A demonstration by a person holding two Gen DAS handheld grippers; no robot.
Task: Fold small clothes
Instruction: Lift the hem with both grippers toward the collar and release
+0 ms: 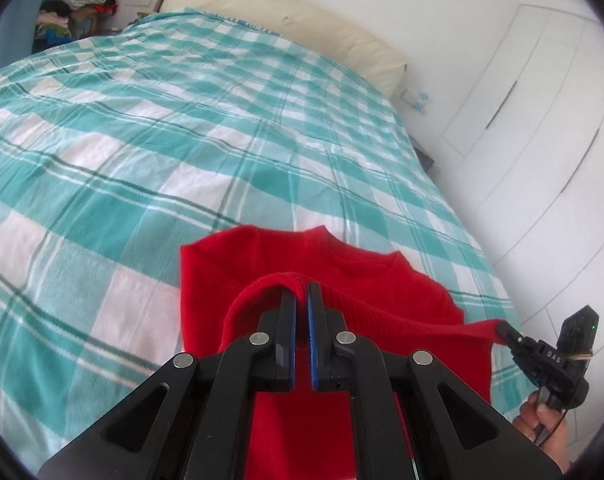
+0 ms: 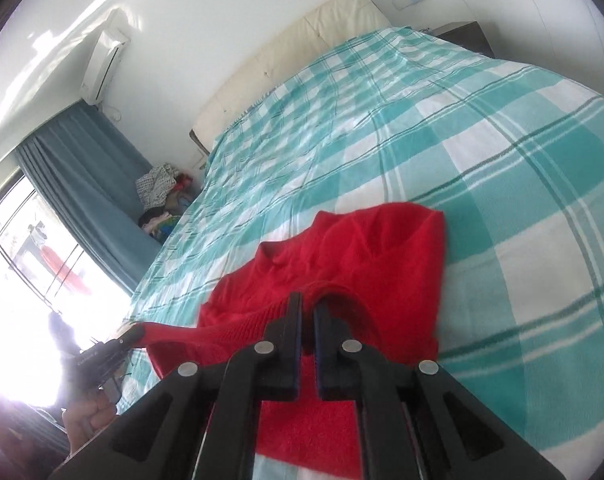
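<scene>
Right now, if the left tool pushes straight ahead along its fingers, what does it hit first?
The left tool is shut on the red sweater's hem. Straight ahead lies the sweater's flat body near the collar, then the checked bedspread. Depth is unclear.

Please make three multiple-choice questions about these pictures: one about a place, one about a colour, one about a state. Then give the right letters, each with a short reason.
1. Where does the red sweater lie?
A. on the checked bedspread
B. on the floor
C. on a chair

2. What colour is the curtain?
A. yellow
B. blue
C. black

3. What is the left hand-held gripper doing?
A. hanging open above the bed
B. shut on the sweater's ribbed hem
C. holding a pillow

Key: 1 A, the bedspread shows around the sweater. 2 B, blue folds hang beside the window. 3 B, the hem is pinched between its fingers; the right hand-held gripper clamps it too.
</scene>
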